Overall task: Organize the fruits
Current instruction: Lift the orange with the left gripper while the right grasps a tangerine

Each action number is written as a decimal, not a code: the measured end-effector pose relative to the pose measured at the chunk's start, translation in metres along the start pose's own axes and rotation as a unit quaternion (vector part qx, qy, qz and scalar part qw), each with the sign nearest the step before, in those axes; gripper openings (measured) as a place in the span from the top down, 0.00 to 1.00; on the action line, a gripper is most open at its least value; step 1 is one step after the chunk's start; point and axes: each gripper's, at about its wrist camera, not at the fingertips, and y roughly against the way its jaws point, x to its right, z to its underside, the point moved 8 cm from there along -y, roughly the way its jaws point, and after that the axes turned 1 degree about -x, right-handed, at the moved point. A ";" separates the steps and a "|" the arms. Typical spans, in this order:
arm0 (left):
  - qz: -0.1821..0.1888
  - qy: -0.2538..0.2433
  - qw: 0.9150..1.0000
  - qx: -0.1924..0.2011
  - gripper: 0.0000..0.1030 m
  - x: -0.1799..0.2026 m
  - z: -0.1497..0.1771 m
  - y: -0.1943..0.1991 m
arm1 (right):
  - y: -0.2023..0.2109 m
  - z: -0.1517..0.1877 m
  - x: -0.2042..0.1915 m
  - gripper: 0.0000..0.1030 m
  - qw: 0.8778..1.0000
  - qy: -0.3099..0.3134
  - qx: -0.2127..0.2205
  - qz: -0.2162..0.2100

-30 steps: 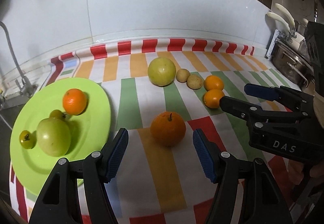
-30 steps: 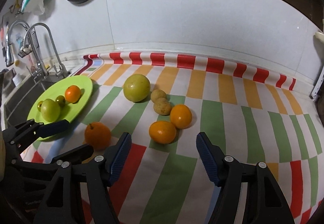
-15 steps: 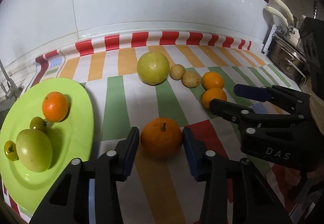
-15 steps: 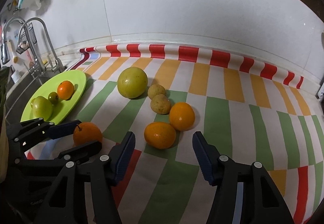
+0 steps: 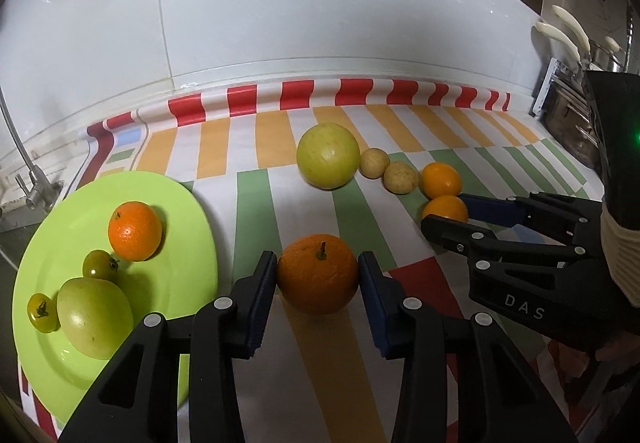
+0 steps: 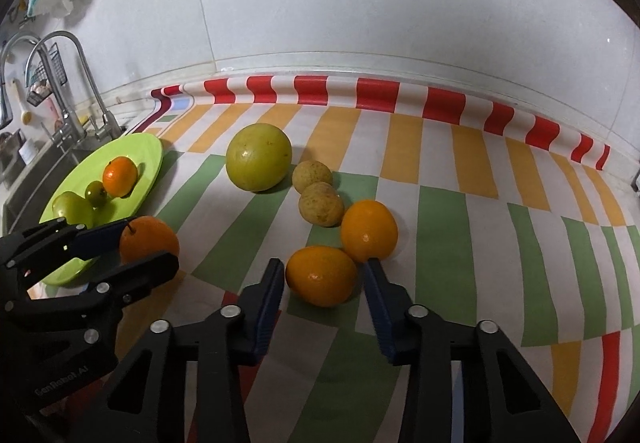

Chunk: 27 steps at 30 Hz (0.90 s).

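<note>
The stemmed round orange (image 5: 318, 275) sits on the striped counter (image 5: 256, 211), pinched between the left tool (image 5: 318, 279) pads, right of the lime-green plate (image 5: 192, 219). The right tool (image 6: 324, 277), jaws just closing, brackets the smooth oval orange (image 6: 321, 275); pad contact is unclear.

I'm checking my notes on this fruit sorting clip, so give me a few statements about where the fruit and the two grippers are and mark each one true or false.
1. The green plate holds four fruits. True.
2. The left gripper grips the stemmed orange. True.
3. The big yellow-green fruit lies on the plate. False: it lies on the striped cloth.
4. The right gripper brackets a brown fruit. False: the near orange fruit sits between its fingers.
5. Two small brownish fruits lie beside the big one. True.
</note>
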 end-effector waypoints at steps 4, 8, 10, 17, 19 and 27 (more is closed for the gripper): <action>0.001 0.002 1.000 0.001 0.60 -0.001 0.000 0.001 | 0.002 0.001 -0.001 0.63 1.000 0.007 0.001 0.003; 0.001 0.005 1.000 0.008 0.60 -0.002 0.000 0.008 | 0.008 0.001 -0.002 0.63 1.000 0.005 0.004 0.001; 0.001 0.007 1.000 0.012 0.60 -0.002 -0.001 0.013 | 0.013 0.001 -0.004 0.63 1.000 0.004 0.006 0.001; -0.002 0.016 0.999 0.029 0.60 -0.005 0.001 0.040 | 0.037 0.000 -0.014 0.63 1.000 0.001 0.021 -0.003; -0.003 0.019 0.999 0.034 0.60 -0.006 0.002 0.049 | 0.046 0.000 -0.018 0.63 1.000 0.002 0.027 -0.004; -0.007 0.026 0.998 0.063 0.60 -0.013 0.004 0.087 | 0.076 -0.003 -0.039 0.63 0.999 0.012 0.049 -0.010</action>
